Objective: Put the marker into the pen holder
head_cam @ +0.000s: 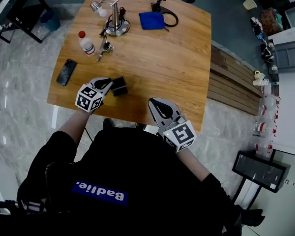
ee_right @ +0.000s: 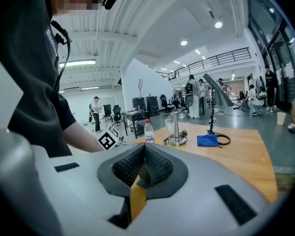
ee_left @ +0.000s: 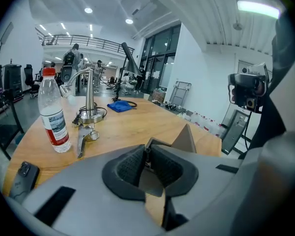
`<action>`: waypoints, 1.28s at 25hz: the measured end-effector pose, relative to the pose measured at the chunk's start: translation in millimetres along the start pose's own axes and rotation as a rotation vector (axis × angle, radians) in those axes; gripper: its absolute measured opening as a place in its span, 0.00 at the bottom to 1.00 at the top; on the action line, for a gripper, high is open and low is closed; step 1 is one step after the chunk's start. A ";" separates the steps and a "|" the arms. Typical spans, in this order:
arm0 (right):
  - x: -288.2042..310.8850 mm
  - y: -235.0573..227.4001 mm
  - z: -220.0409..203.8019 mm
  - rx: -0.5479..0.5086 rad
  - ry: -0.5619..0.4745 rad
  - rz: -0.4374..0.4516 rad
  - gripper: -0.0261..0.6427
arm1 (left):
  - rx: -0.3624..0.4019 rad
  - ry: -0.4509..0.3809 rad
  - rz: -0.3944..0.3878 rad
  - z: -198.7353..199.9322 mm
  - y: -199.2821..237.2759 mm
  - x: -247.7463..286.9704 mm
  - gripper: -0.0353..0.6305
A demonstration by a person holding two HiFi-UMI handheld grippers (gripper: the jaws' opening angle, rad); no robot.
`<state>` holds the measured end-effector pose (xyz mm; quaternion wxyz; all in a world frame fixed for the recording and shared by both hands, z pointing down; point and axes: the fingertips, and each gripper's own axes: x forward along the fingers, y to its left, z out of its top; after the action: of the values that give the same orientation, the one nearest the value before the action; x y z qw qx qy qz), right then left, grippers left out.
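A small black box-shaped pen holder [head_cam: 119, 86] stands near the table's front edge. My left gripper [head_cam: 107, 86] sits right beside it, jaws shut with nothing seen between them. In the left gripper view the holder's [ee_left: 185, 138] corner rises just beyond the shut pads [ee_left: 130, 165]. A slim silver-and-dark object [head_cam: 104, 47], possibly the marker, lies by the bottle; it also shows as the same object [ee_left: 82, 139] in the left gripper view. My right gripper [head_cam: 155, 105] hovers over the front edge, shut and empty, its pads [ee_right: 157, 165] pressed together.
A water bottle [head_cam: 86, 43] and a phone [head_cam: 66, 72] lie at the left of the wooden table [head_cam: 157, 63]. A metal lamp stand [head_cam: 116, 22] with cable and a blue cloth [head_cam: 152, 20] sit at the back. The person's torso fills the foreground.
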<state>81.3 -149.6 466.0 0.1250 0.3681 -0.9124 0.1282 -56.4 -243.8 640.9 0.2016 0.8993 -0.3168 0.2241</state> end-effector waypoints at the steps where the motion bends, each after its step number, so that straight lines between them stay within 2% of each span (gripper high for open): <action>1: 0.4 0.3 -0.7 0.001 0.001 -0.002 0.05 | 0.010 0.004 0.000 -0.9 0.6 0.2 0.12; 5: 4.7 6.2 -0.4 -0.006 -0.001 0.007 0.05 | 0.046 0.014 -0.006 -2.1 1.2 -0.4 0.12; 9: 7.8 10.5 3.8 0.000 -0.012 0.001 0.05 | 0.066 0.003 -0.009 2.5 0.6 -6.1 0.19; 12: 11.3 14.4 6.5 -0.009 -0.021 0.006 0.05 | 0.083 -0.052 -0.010 18.1 -2.7 -20.7 0.20; 18: 21.0 23.4 14.1 -0.015 -0.042 0.024 0.05 | 0.087 -0.233 -0.021 70.7 -28.3 -69.8 0.21; 23: 30.9 34.4 18.6 -0.022 -0.060 0.057 0.05 | 0.102 -0.335 -0.078 105.9 -73.7 -102.5 0.20; 29: 36.2 42.5 21.7 -0.025 -0.080 0.083 0.05 | 0.124 -0.409 -0.155 139.5 -119.9 -124.6 0.20; 32: 34.5 45.3 23.5 -0.032 -0.089 0.090 0.05 | 0.155 -0.428 -0.172 147.0 -132.9 -129.1 0.07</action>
<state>22.3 -147.7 448.7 0.0843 0.3300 -0.9346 0.1025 -18.5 -160.7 422.8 0.0786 0.9628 -0.2563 0.0338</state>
